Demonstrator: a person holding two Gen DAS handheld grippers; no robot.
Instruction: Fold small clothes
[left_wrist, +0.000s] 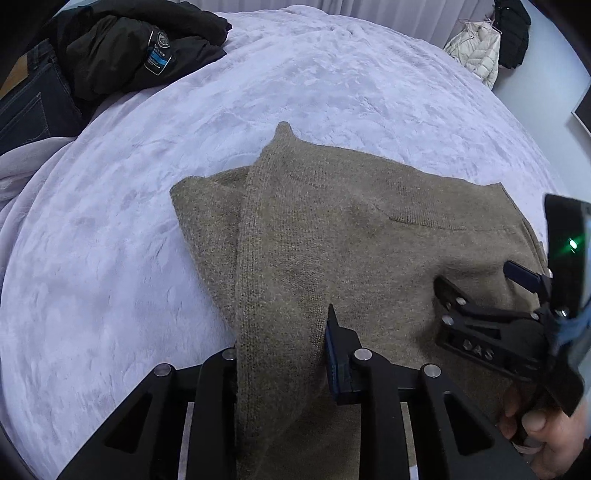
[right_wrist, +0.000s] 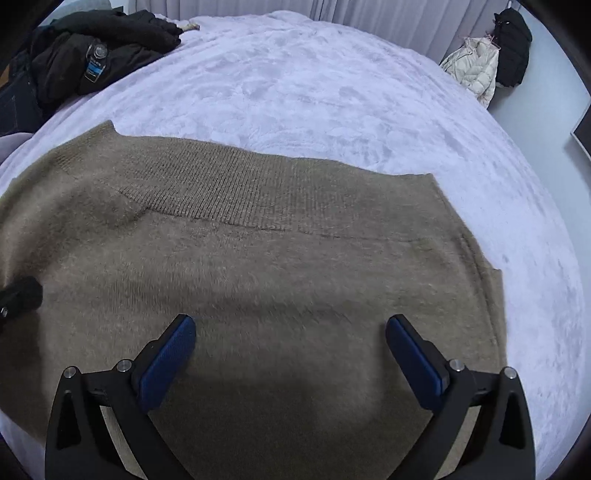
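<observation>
A brown knit sweater (left_wrist: 369, 229) lies spread on a lavender plush bed cover (left_wrist: 295, 74). My left gripper (left_wrist: 280, 332) is shut on a raised fold of the sweater's left side; the cloth runs up between the fingers and hides the left one. In the same view my right gripper (left_wrist: 476, 275) hovers open over the sweater's right part, held by a hand (left_wrist: 535, 424). The right wrist view shows the right gripper (right_wrist: 291, 321) open, its blue pads (right_wrist: 170, 362) wide apart just above the fuzzy sweater (right_wrist: 258, 266), nothing between them. A bit of the left gripper (right_wrist: 18, 295) shows at the left edge.
A black jacket (left_wrist: 140, 48) and dark jeans (left_wrist: 26, 107) lie piled at the bed's far left. A cream puffer jacket (left_wrist: 476, 51) and a black coat (left_wrist: 511, 33) hang at the far right. Bare bed cover (right_wrist: 295, 92) stretches beyond the sweater.
</observation>
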